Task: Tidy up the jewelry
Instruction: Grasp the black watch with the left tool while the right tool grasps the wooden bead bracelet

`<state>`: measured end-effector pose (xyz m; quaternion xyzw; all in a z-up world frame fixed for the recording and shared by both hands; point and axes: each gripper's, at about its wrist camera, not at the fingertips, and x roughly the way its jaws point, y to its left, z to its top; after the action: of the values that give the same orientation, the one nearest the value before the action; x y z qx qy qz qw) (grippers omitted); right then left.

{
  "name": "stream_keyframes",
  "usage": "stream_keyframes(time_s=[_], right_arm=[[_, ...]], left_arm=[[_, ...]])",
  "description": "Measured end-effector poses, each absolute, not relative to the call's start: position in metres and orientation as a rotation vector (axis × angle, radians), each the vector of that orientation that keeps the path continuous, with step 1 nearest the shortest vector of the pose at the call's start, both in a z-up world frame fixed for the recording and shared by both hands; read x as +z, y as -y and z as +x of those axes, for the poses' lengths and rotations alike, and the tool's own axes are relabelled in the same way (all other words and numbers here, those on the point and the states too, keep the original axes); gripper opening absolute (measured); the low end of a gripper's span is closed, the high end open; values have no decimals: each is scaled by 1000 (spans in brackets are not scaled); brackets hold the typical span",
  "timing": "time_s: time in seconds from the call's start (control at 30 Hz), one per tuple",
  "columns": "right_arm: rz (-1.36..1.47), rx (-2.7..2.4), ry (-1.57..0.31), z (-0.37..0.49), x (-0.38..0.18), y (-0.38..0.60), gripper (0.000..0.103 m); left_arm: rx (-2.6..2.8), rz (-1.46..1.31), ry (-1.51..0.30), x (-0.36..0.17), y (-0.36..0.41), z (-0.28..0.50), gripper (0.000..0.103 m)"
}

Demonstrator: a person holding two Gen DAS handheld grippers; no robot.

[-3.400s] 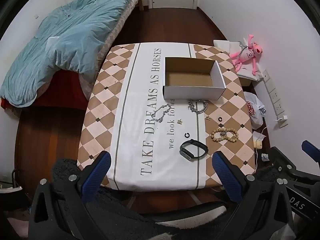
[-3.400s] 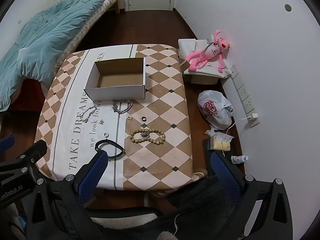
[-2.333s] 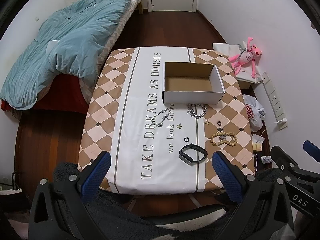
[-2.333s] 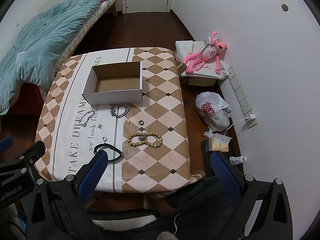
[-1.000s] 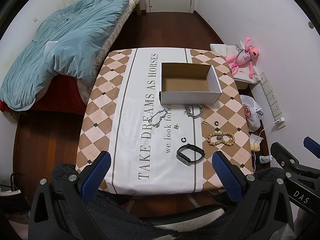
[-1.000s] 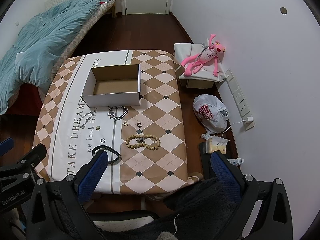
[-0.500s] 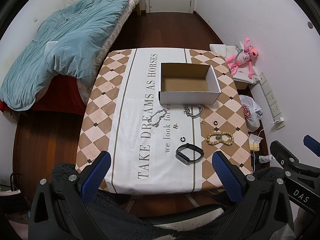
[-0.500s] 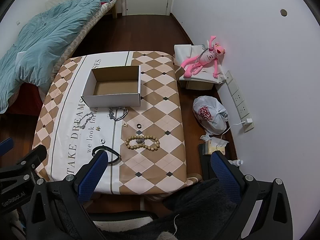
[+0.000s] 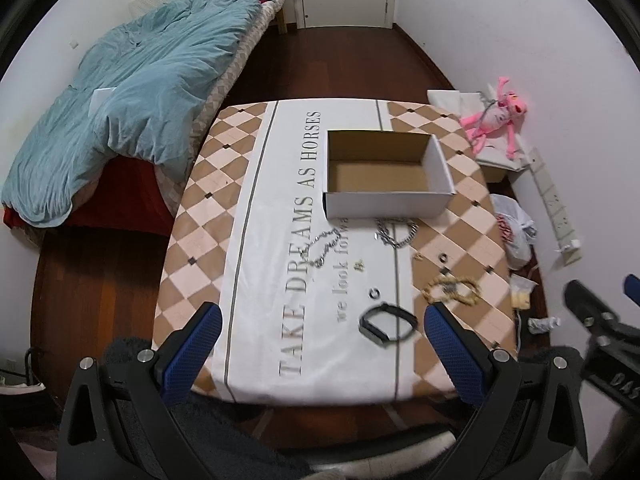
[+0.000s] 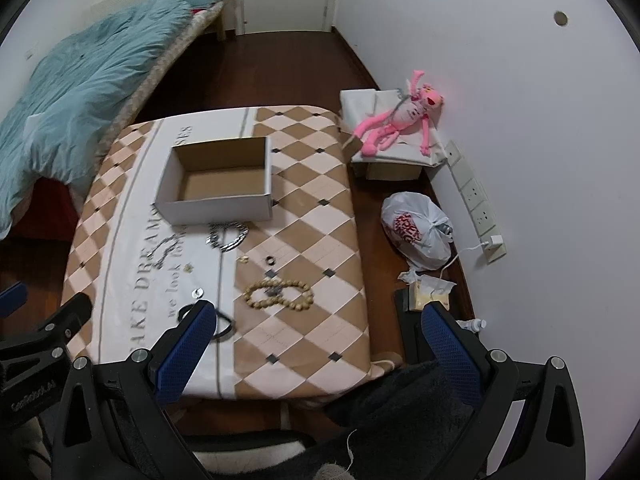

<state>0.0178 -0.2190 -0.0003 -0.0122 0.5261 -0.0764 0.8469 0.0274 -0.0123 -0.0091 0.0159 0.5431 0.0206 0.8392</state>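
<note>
Worktop [image 9: 256,264] carries everything; nothing sorted yet. Box [image 9: 386,176] sits empty at its far side, with chains, bead bracelet [image 10: 278,294], black band [image 9: 388,322] and rings loose in front. Left tool [image 9: 320,334] and right tool [image 10: 316,330] both gape wide, holding nothing, hanging above the near edge. Next: drop onto one piece. Path clear.

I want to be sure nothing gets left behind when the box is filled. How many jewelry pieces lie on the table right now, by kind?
Silver chains: 2
Wooden bead strand: 1
Black wristband: 1
Small rings: 2
Tiny gold pieces: 2
Total: 8, all outside the cardboard box, which looks empty.
</note>
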Motion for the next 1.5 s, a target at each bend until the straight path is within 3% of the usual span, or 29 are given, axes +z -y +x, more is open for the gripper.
stream_keyframes(time_s=[0.2, 0.27, 0.37, 0.6, 0.67, 0.73, 0.77, 0.83, 0.93, 1.23, 1.5], right_arm=[[25, -195, -1197, 55, -65, 238, 100], [45, -200, -1267, 68, -100, 246, 94], [76, -203, -1342, 76, -143, 253, 88], [65, -225, -1444, 86, -209, 254, 75], [87, -215, -1437, 86, -213, 255, 70], [115, -189, -1427, 86, -213, 253, 62], [135, -171, -1423, 85, -212, 252, 52], [127, -159, -1413, 84, -210, 246, 43], [105, -135, -1398, 82, -207, 231, 9], [239, -38, -1366, 57, -199, 214, 9], [286, 22, -1279, 57, -157, 213, 9]], left_arm=[[41, 57, -1259, -70, 17, 60, 101], [12, 21, -1342, -97, 16, 64, 85], [-25, -55, -1473, -139, 17, 66, 71], [-37, -98, -1514, -172, 33, 75, 69], [-34, -89, -1513, -175, 37, 80, 39], [-41, -86, -1516, -179, 40, 85, 17], [-36, -71, -1502, -179, 41, 88, 15], [-28, -34, -1472, -178, 45, 93, 15], [-25, 0, -1444, -176, 46, 102, 14], [-5, 59, -1365, -160, 29, 115, 6], [-32, 21, -1320, -132, 12, 115, 6]])
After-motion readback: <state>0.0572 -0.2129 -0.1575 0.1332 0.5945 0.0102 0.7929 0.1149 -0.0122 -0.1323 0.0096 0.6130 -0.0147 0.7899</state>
